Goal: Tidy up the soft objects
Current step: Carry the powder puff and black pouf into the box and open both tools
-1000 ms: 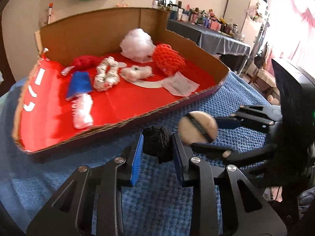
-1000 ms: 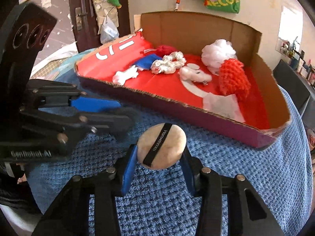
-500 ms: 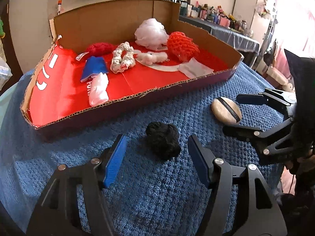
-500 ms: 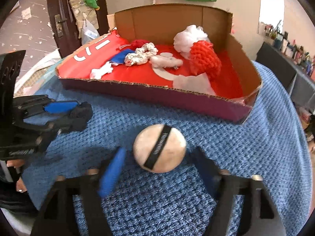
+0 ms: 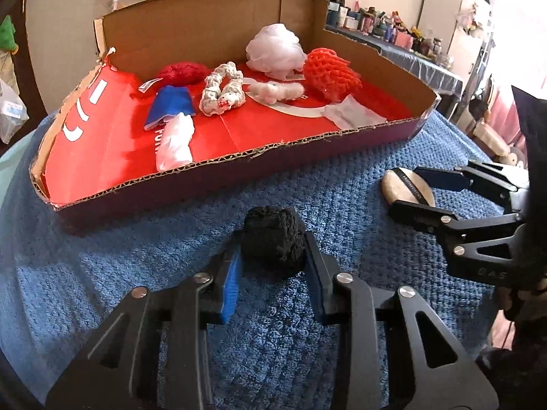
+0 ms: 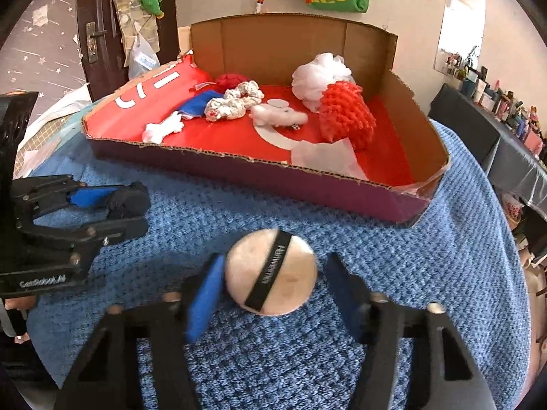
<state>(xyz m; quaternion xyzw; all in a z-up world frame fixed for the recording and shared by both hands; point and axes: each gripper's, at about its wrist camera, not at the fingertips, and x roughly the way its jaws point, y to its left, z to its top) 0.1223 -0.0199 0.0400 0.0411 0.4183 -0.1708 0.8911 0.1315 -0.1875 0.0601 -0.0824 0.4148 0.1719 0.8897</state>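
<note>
Eight soft things fill the box (image 5: pixel 372 136); left tongs (image 5: pixel 272 256) pinch black pompom (image 5: pixel 272 241), right tongs (image 6: pixel 273 285) wide.

Left gripper (image 5: pixel 273 259): low, level, fingers pressed against something dark.
Right gripper (image 6: pixel 273 287): low, fingers spread apart.

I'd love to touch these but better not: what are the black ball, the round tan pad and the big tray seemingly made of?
Black ball: looks like fine netting or yarn bunched up, matte with a knotted surface. Round tan pad: seems a soft velour-like puff, slightly stained, with a black ribbon band across it. Tray: corrugated cardboard, fluted cut edges showing, with a glossy red printed floor.
</note>
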